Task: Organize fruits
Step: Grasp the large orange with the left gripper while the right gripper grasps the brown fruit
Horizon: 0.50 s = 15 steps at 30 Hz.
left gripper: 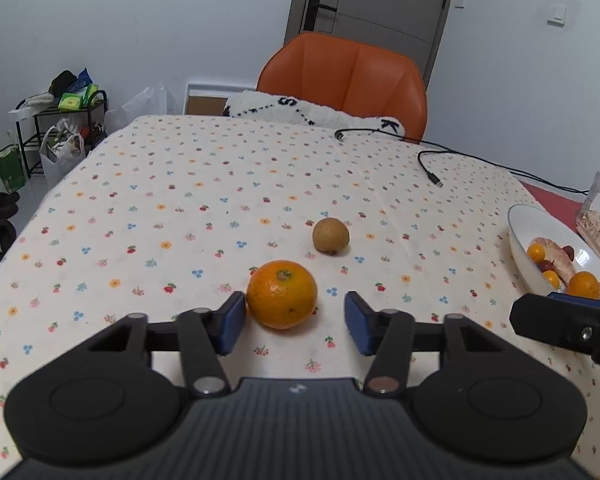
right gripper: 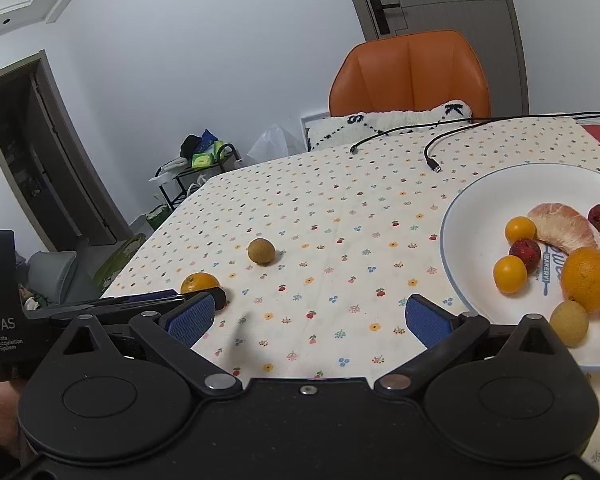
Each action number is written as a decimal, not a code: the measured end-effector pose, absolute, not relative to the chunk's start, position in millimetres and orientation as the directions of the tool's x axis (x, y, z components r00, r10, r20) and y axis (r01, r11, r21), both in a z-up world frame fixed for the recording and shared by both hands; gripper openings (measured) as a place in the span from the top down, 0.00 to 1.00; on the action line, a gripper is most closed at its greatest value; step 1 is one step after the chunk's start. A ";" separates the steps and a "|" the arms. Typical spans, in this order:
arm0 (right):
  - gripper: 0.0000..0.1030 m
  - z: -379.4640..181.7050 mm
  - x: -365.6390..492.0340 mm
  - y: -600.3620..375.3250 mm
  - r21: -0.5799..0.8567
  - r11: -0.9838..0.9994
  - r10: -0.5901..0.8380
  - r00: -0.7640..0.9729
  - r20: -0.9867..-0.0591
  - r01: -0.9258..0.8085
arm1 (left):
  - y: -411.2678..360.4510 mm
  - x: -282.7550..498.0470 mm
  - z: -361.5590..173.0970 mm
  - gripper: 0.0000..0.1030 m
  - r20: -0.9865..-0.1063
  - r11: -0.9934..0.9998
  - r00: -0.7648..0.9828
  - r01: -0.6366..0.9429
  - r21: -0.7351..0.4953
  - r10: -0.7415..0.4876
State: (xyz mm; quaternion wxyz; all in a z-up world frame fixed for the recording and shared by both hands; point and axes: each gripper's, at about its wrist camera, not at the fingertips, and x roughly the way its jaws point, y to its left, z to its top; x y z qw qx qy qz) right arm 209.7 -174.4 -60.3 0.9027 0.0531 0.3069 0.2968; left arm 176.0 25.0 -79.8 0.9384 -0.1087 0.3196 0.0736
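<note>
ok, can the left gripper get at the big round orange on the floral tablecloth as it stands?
Probably yes. The left gripper is open, the big round orange sits just ahead between its blue pads, against the left one. Nothing blocks it; the small brown fruit lies farther back.

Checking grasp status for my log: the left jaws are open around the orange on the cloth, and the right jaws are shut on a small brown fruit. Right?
Not quite. The right gripper is open and holds nothing, as the right wrist view shows. The small brown fruit lies on the cloth. The left gripper is open around the orange.
</note>
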 end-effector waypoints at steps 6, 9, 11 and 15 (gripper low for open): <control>0.00 -64.0 217.9 -172.2 0.284 0.821 0.565 0.629 -0.534 -0.495 | 32.2 176.9 -79.4 0.64 -0.615 0.958 0.786 -0.219 -0.184 0.062; 0.00 -63.7 222.8 -168.5 0.283 0.820 0.565 0.626 -0.537 -0.497 | 36.0 174.7 -77.9 0.64 -0.611 0.957 0.789 -0.222 -0.188 0.063; 0.00 -62.8 225.4 -165.5 0.281 0.818 0.567 0.625 -0.536 -0.502 | 38.8 173.5 -76.3 0.64 -0.608 0.957 0.792 -0.220 -0.191 0.061; 0.00 -61.5 230.4 -157.8 0.277 0.813 0.573 0.619 -0.537 -0.513 | 46.0 170.2 -73.1 0.64 -0.603 0.954 0.795 -0.230 -0.194 0.069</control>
